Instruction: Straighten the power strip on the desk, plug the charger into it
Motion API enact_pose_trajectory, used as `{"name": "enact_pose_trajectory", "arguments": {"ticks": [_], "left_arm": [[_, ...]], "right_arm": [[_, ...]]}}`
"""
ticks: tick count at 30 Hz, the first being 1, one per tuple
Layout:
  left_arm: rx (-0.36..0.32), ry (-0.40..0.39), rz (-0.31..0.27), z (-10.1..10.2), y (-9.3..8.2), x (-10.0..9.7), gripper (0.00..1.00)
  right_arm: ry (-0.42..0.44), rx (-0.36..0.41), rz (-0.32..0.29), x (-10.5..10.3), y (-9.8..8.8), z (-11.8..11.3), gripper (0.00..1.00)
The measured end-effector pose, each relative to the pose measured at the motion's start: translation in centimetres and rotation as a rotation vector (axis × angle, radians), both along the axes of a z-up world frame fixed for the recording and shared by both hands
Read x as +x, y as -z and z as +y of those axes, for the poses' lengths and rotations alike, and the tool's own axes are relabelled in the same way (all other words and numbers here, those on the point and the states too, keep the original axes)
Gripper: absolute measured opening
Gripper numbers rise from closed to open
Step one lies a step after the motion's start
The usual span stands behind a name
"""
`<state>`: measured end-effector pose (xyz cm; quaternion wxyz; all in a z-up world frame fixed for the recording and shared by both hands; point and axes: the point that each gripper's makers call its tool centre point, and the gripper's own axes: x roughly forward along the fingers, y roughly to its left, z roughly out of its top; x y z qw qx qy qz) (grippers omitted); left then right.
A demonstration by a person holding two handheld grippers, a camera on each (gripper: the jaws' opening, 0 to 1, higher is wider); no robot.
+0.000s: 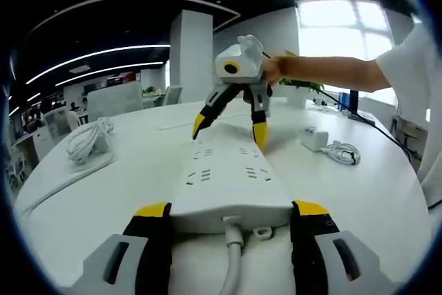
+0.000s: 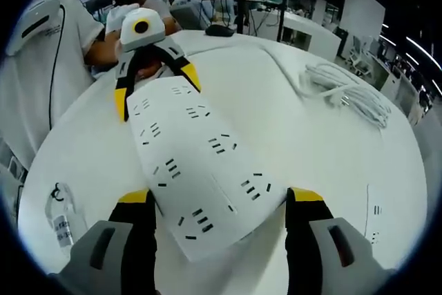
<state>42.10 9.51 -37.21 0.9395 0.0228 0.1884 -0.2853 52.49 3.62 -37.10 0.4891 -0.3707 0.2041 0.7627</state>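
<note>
- Left gripper spread wide around the cord end of the power strip, jaws flanking both sides — contact with the casing not certain, no grip yet.
- Right gripper likewise spread wide at the strip's far end, yellow-tipped jaws to either side of the casing, not closed on it.
- Power strip lying flat on the white desk, skewed in the right gripper view, held between the two tools end to end.
- Probably rigid plastic, fairly light, smooth enough to slide on the desk — best taken across the narrow width near each end, then swivelled.
- Cord at the strip's near end likely stiff; may drag the strip back.
- Charger with its coiled cable right of the strip, well apart.
- Bare forearm stretched out over the desk behind the right gripper, tool angled down onto the strip.
</note>
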Motion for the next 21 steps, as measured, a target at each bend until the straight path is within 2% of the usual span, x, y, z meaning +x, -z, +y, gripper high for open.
{"name": "enact_pose_trajectory", "arguments": {"ticks": [21], "left_arm": [[-0.002, 0.052, -0.003, 0.01, -0.1, -0.13, 0.7]], "right_arm": [[0.056, -0.019, -0.008, -0.48, -0.01, -0.51, 0.75]]}}
